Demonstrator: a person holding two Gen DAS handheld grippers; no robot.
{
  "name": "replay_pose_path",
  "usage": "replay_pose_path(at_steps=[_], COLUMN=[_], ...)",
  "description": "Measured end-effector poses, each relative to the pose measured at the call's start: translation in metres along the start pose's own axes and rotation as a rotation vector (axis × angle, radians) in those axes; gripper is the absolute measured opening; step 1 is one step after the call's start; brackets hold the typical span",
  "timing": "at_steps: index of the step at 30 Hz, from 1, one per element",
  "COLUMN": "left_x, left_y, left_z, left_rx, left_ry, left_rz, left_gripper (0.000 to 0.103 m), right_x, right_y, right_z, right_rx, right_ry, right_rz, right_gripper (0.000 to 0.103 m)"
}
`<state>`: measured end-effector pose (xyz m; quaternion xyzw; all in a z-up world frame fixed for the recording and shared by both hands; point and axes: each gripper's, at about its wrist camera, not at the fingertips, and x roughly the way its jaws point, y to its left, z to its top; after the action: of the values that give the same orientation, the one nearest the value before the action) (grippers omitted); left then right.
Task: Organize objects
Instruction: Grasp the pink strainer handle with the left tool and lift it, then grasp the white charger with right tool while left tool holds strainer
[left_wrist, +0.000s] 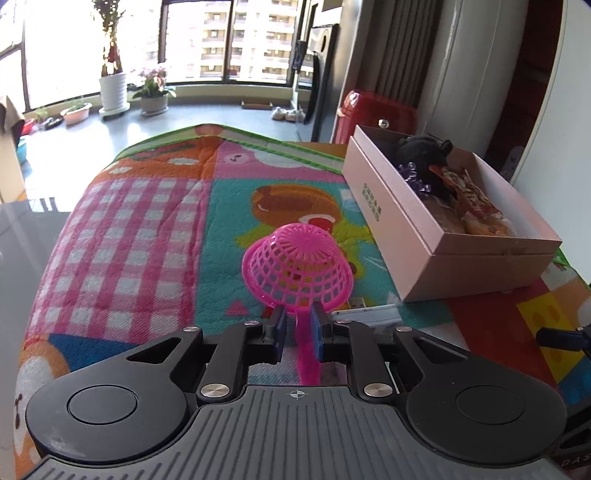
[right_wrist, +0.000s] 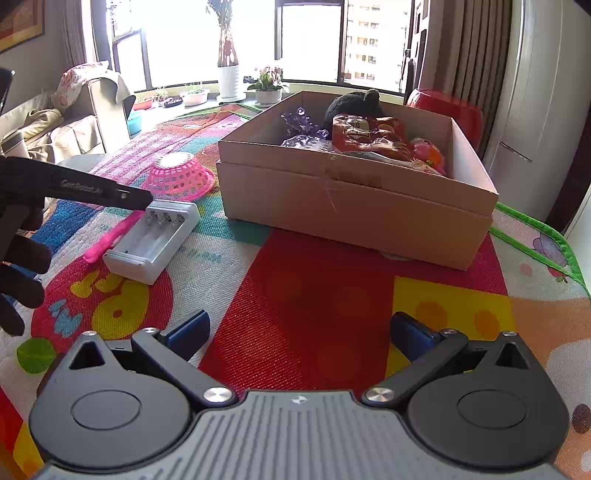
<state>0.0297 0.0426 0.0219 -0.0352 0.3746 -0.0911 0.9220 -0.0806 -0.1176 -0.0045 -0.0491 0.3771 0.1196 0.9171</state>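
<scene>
The pink strainer (left_wrist: 295, 266) lay dome-up on the table's play mat (left_wrist: 147, 221), its handle clamped in my left claw (left_wrist: 298, 334). Beside it sat the battery charger (right_wrist: 153, 236); beyond, the cardboard box (right_wrist: 354, 206). My right claw (right_wrist: 299, 332) gaped apart.

Black linkage arms, blue pads (right_wrist: 188, 330), silver screws, ribbed grey housing, dark glove (right_wrist: 18, 266)

Blown-out daylight from the windows (left_wrist: 229, 40); sharp frames, fisheye-bent edges.
</scene>
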Motion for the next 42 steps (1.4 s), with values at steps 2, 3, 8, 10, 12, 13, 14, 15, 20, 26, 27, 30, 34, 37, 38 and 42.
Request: replay_pose_path(at_steps=[2,3,8,10,12,13,14,15,20,26,27,30,34,37,38,42], left_x=[0.002,0.002,0.001,-0.002,-0.004,-0.004,-0.003,0.0,0.001,0.003,0.002,-0.001,-0.006,-0.005,-0.005,-0.01], left_y=[-0.006,-0.009,-0.012,-0.014,-0.017,-0.019,-0.02,-0.021,-0.031,-0.039,-0.038,-0.033,-0.034,-0.025,-0.021,-0.017], left_z=[0.0,0.0,-0.002,-0.005,-0.007,-0.008,-0.009,-0.009,-0.01,-0.012,-0.013,-0.022,-0.035,-0.026,-0.024,-0.022], left_rx=[0.022,0.03,0.025,0.042,0.074,0.088,0.091,0.086,0.115,0.141,0.14,0.152,0.219,0.143,0.117,0.114], left_ry=[0.007,0.011,0.051,0.057,0.055,0.051,0.051,0.077,0.074,0.068,0.061,0.01,-0.063,-0.042,-0.031,-0.039], left_rz=[-0.018,-0.029,-0.097,-0.105,-0.102,-0.098,-0.099,-0.108,-0.133,-0.129,-0.132,-0.156,-0.102,-0.075,-0.088,-0.037], left_gripper=[0.017,0.017,0.017,0.017,0.017,0.017,0.017,0.02,0.045,0.059,0.059,0.058,0.035,0.018,0.018,0.016], right_x=[0.0,0.0,0.0,0.0,0.0,-0.001,-0.001,-0.001,-0.001,-0.002,-0.002,-0.003,-0.005,-0.007,-0.009,-0.013], right_y=[0.0,0.0,0.0,0.0,0.0,0.0,0.0,0.001,0.001,0.001,0.001,0.0,0.0,0.003,0.007,0.032], right_z=[0.0,0.0,0.0,0.0,0.0,0.0,0.0,0.0,-0.001,-0.001,-0.001,-0.001,-0.001,0.0,-0.001,-0.007], right_rx=[0.0,0.0,0.0,0.0,0.0,0.0,0.0,0.0,0.0,0.0,0.001,0.0,-0.005,-0.021,-0.032,-0.133], right_ry=[0.0,0.0,0.0,0.0,0.0,0.0,0.0,0.0,-0.001,-0.001,-0.001,-0.003,-0.006,-0.001,0.001,0.017], right_rz=[0.0,0.0,0.0,0.0,0.0,0.0,-0.001,0.0,0.0,0.0,0.0,0.009,0.023,0.026,0.042,0.117], right_gripper=[0.103,0.103,0.103,0.103,0.103,0.103,0.103,0.103,0.103,0.103,0.103,0.103,0.103,0.103,0.103,0.103])
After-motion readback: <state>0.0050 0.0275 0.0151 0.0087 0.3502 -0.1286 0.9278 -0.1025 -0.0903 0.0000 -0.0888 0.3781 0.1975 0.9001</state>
